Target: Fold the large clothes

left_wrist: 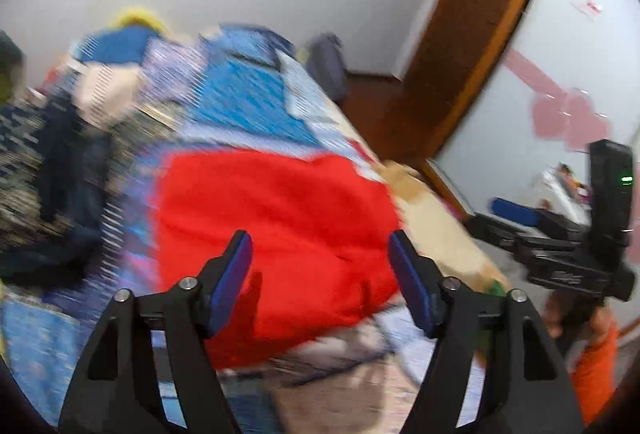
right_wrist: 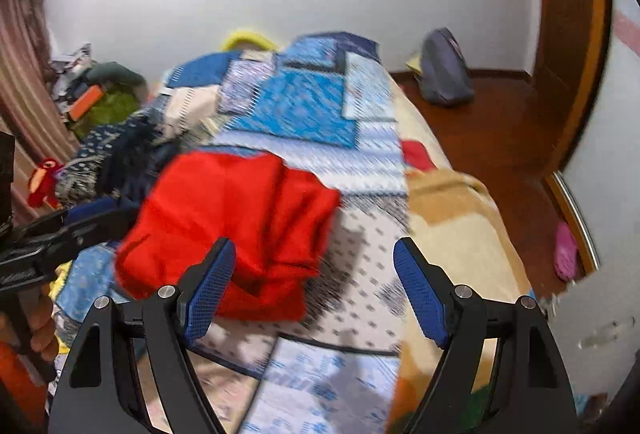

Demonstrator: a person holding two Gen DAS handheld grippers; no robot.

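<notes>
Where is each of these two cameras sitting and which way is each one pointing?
Left wrist view: sits on the left tool, looks down over the red garment on the bed; its own open fingers show, and the right tool with the hand holding it at right.
Right wrist view: sits on the right tool, looks along the bed toward the wall; its open fingers show, the left tool at left.
Shared: garment, patterned bedspread, dark clothes pile, wooden door.

no readable text, tool branding too blurred
</notes>
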